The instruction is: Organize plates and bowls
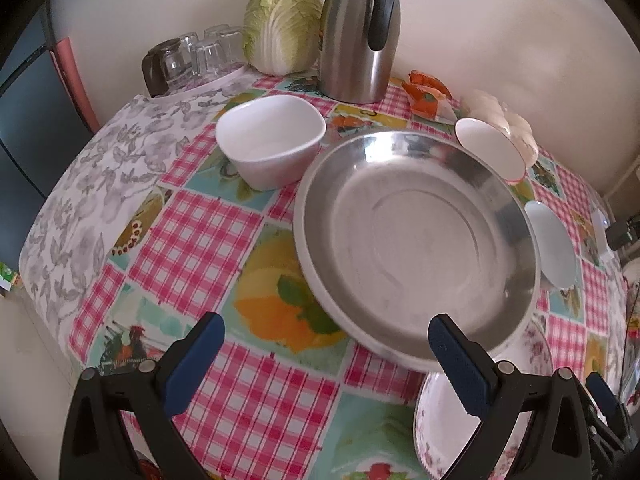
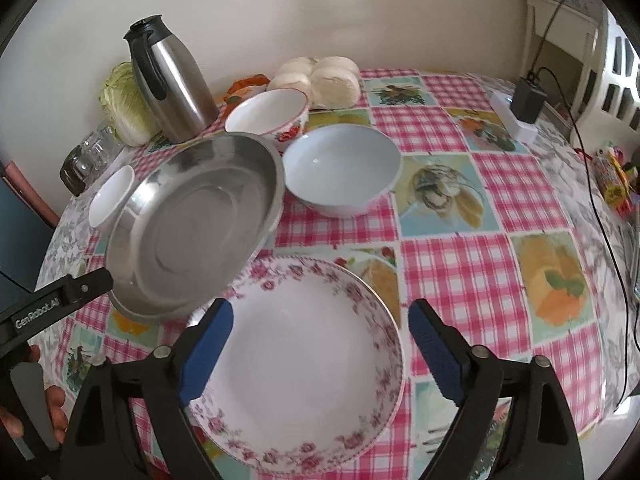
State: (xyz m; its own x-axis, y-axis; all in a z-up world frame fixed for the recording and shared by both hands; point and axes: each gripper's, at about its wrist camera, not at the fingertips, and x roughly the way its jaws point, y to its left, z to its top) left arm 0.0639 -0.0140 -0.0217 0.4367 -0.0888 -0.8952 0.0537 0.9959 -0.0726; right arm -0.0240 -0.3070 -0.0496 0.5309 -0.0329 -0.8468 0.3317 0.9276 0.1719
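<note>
A steel dish (image 1: 416, 240) (image 2: 192, 220) lies tilted, its near edge resting on the rim of a white plate with pink flowers (image 2: 304, 360) (image 1: 448, 420). My left gripper (image 1: 326, 356) is open just in front of the steel dish, with its right finger (image 1: 456, 360) over the dish's near rim and nothing gripped. My right gripper (image 2: 320, 344) is open above the flowered plate, and its pads do not press on the plate. A white square bowl (image 1: 272, 136) (image 2: 112, 196), a red-patterned bowl (image 2: 268, 116) (image 1: 488, 148) and a pale blue bowl (image 2: 340, 172) (image 1: 552, 248) stand behind.
A steel thermos jug (image 1: 356, 40), a cabbage (image 1: 284, 24) and upturned glasses (image 1: 196, 56) line the wall. Bagged buns (image 2: 320, 76) sit behind the bowls. A charger with a cable (image 2: 524, 100) is at the far right. A hand (image 2: 52, 408) holds the left gripper's handle.
</note>
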